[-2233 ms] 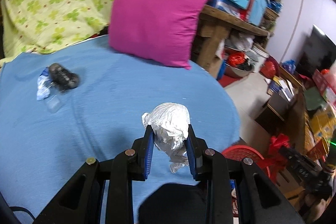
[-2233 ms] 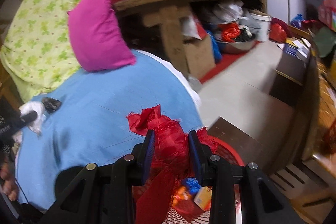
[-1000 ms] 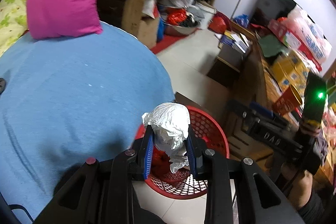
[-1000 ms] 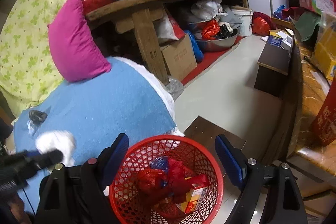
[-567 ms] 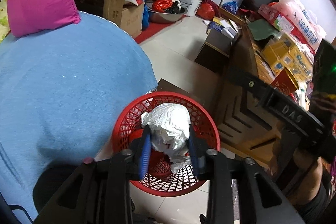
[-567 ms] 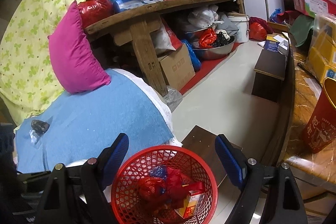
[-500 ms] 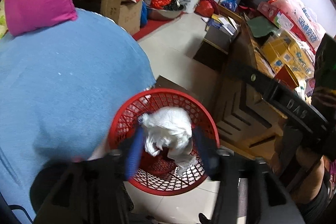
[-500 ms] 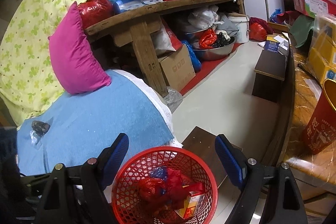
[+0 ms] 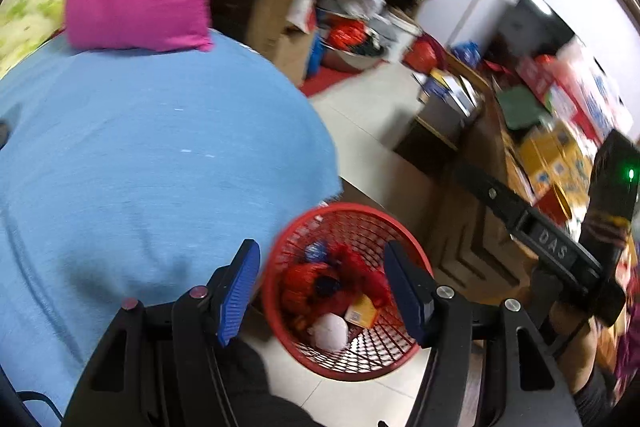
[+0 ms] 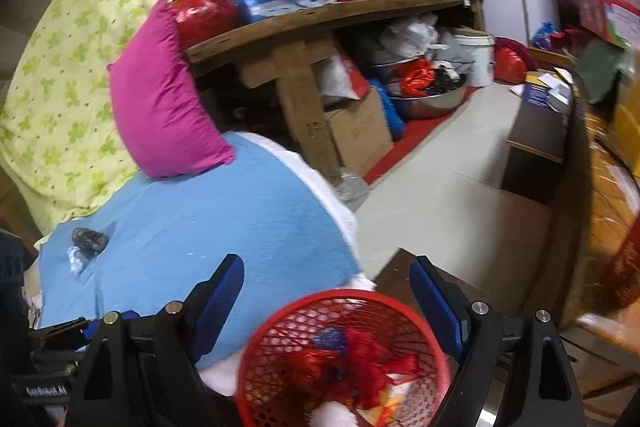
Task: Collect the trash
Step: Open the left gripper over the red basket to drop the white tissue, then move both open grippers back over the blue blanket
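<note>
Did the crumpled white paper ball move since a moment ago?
Yes. The crumpled white paper ball dropped from between the left gripper's fingers into the red mesh basket, beside the red netting. The jaws now stand open, empty.

Magenta pillow (image 10: 164, 99) leans on floral bedding (image 10: 64, 67); wooden bench (image 10: 304, 39) beside.

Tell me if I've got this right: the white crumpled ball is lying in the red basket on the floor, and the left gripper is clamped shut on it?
Not quite. The white crumpled ball does lie in the red basket on the floor, but the left gripper is not clamped on it: its jaws stand apart with nothing between the pads, above the basket. The left wrist view shows this.
</note>
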Available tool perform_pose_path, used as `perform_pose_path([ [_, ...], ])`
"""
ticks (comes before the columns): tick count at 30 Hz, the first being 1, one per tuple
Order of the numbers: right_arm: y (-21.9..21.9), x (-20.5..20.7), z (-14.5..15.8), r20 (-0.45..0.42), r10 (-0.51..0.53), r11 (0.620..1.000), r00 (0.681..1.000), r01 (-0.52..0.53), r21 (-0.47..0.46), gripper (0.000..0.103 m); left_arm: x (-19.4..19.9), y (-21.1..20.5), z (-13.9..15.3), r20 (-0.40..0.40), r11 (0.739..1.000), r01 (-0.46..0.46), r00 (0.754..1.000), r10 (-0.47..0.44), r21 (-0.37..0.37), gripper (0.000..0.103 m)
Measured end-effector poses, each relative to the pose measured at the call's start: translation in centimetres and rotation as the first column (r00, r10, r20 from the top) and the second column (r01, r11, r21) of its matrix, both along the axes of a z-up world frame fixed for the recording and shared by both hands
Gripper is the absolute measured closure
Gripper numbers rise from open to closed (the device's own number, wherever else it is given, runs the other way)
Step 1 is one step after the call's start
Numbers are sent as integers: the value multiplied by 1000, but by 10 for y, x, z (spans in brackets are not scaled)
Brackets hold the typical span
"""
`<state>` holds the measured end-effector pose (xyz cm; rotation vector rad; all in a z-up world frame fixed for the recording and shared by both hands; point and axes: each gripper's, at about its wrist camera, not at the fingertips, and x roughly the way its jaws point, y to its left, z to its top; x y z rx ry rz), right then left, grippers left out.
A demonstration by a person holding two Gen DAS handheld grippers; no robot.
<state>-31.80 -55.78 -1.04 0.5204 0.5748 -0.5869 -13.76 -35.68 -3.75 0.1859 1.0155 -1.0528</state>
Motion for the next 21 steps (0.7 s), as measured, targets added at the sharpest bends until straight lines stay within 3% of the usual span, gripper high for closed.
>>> perform_pose_path([
  [5,25,38,5,-2,99,995,995,-99,-15,16,29,38,12,16,991,-126,992,127,-39,38],
  [10,58,74,14,1,195,980,981,-195,-39,16,60,84,23,47,963,-260,963,264,-70,35],
  [15,95,109,24,-13,286,956,958,-286,-71,16,91,137,30,78,919,-384,917,391,-93,33],
  [21,135,144,32,-44,377,919,925,-380,-105,16,126,210,24,104,841,-533,835,541,-96,31],
])
